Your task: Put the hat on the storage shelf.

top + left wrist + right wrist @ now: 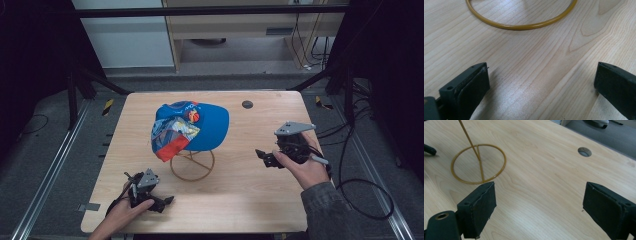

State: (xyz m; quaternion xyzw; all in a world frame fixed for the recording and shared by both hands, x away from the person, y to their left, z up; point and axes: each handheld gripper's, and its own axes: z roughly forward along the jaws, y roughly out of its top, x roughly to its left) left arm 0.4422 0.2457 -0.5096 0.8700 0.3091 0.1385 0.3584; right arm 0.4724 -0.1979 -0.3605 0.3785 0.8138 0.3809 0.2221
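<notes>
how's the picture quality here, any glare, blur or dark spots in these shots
High view: soft, dim, surroundings nearly black, table evenly lit. Left gripper view: pale sheen on the wood between the jaws, gold ring fairly sharp. Right gripper view: bright, jaws slightly soft, table hole clear.

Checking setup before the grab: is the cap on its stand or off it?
On it. The blue cap sits atop the gold wire stand, whose ring base rests on the table.

The cap (192,127) on its wire stand (192,166) blocks the middle of the table (260,200). Bare wood lies open on the left, right and near sides (both grippers rest there), and the far edge holds a small hole (247,104).
</notes>
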